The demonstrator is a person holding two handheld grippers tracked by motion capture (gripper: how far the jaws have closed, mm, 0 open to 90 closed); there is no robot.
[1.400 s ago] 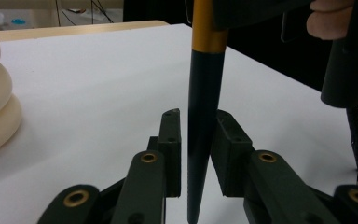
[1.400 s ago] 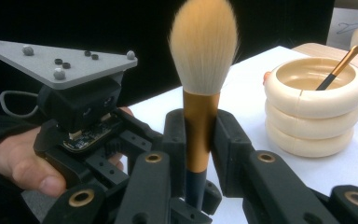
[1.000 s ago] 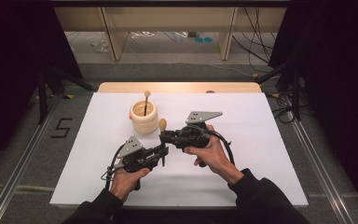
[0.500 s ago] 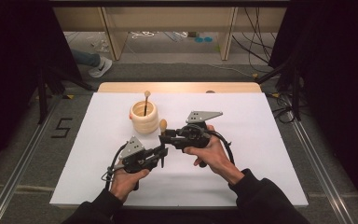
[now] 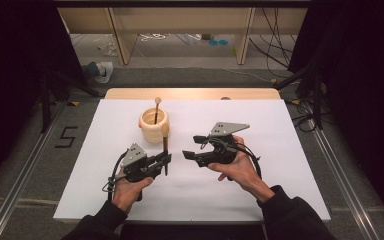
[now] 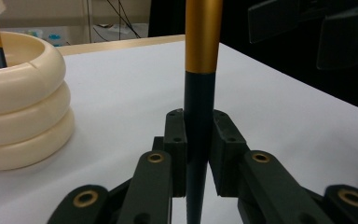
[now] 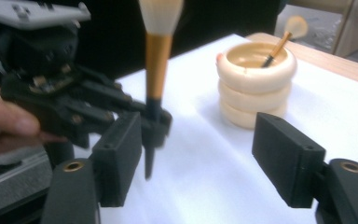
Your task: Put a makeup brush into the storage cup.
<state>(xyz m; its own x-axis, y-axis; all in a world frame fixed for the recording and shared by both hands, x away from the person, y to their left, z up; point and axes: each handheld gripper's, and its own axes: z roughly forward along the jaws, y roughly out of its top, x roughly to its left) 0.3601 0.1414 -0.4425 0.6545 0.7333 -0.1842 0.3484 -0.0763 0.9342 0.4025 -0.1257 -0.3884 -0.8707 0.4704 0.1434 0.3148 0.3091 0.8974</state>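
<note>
- White table top [image 5: 260, 200] is taking up most of the high view, with a wooden strip [image 5: 195, 93] running along its far edge.
- Cream ribbed holder [image 5: 154, 125] is standing upright on the far-left part of the white surface; in the left gripper view [image 6: 21, 98] it is looking like three stacked rings with an open top.
- Inside the holder one makeup brush [image 5: 156, 109] is leaning against the rim, pale tip up and sticking out above it; the right gripper view is showing the same brush [image 7: 279, 39] tilting toward the far side.
- Left gripper [image 5: 166, 161] is sitting near-left of centre, just near of the holder, jaws clamping tight on the dark lower handle of a second brush [image 5: 165, 142].
- That second brush [image 6: 200, 93] is standing upright, gold ferrule above the jaws, dark pointed end below them, pale tuft on top [image 7: 160, 16]; it is outside the holder, just beside it.
- Right gripper [image 5: 192, 147] is sitting right of centre, jaws standing wide apart, having just been opening, nothing between them [image 7: 200, 158].
- The two grippers are facing each other, close but not touching.
</note>
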